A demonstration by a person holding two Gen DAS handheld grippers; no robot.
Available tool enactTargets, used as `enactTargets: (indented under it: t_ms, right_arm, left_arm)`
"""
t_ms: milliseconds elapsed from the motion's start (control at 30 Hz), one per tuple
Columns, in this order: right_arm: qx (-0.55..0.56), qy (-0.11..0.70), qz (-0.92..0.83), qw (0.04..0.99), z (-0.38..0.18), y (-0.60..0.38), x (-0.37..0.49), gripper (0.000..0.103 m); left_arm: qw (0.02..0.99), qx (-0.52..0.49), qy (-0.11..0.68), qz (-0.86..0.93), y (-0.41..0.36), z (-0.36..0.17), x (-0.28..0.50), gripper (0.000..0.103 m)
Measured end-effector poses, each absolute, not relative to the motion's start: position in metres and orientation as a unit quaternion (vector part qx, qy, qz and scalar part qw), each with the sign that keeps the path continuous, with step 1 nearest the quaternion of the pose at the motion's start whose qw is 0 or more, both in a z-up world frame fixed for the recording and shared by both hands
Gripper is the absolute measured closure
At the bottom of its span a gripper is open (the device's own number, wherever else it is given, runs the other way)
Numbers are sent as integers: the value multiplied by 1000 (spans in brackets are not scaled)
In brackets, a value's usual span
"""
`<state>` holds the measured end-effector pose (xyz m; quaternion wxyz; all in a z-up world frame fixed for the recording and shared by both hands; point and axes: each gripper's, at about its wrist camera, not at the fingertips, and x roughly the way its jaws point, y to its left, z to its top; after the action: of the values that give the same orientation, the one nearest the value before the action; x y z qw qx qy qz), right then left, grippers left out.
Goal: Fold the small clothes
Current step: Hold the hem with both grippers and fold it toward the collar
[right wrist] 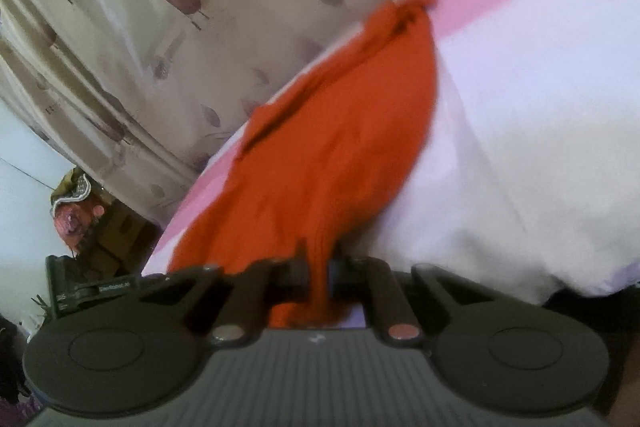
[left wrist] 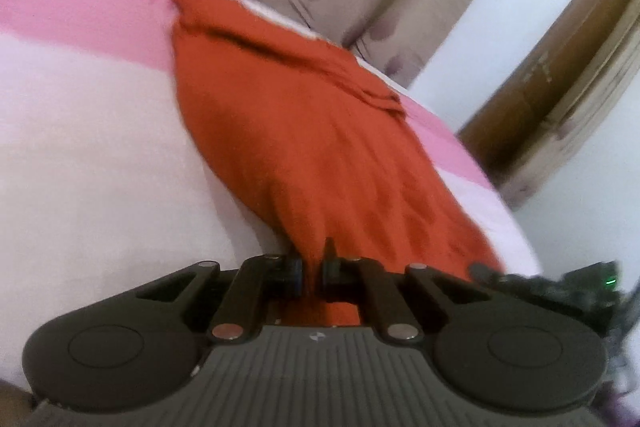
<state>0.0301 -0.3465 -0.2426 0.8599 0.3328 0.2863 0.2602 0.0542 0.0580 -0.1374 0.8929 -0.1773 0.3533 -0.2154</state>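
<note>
The orange garment [left wrist: 304,131] lies stretched over a pink-and-white striped sheet [left wrist: 88,131], its far hem bunched into folds near the far edge of the bed, its near corners each pinched in a gripper. The left gripper [left wrist: 312,267] has its jaws closed almost together on one corner, and cloth runs through them and down behind the fingers. The right gripper [right wrist: 318,267] is likewise clamped on the other corner, with a strip of fabric hanging through the narrow gap.

The main risk, as I judge it, is uneven pull: if one gripper lifts or travels faster than the other, the cloth will skew and the fold will land crooked. Each grip holds only a thin pinch of fabric, so a sharp tug could slip a corner free and drop that side. The bunched far hem could also drag and carry its wrinkles into the fold. Both views are blurred, so the exact depth of each grip cannot be told.

The sheet looks soft and slightly rumpled, likely to let the cloth catch. Behind the bed hangs a pale leaf-patterned curtain [right wrist: 192,27]. A white wall [left wrist: 492,11] and a wooden door frame [left wrist: 560,75] show in the left view, and a cluttered heap of things [right wrist: 84,215] sits low in the right view.
</note>
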Motion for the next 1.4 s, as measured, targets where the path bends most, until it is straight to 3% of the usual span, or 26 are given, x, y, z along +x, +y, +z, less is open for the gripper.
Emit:
enactTargets:
  t_ms: [233,500,1400]
  right_arm:
    - [392,221,296,843,-222,-360,22,95]
    - [419,189,310,832,-200,-363,38,95]
    - [404,157,320,842,-158,-361,99,95]
  left_arm:
    - [930,-72,299,-202,30,-96,48,95]
    - [942,-27,274,-192,12,-75,59,95]
    - [951,-9,251,-180,2,-57,107,95]
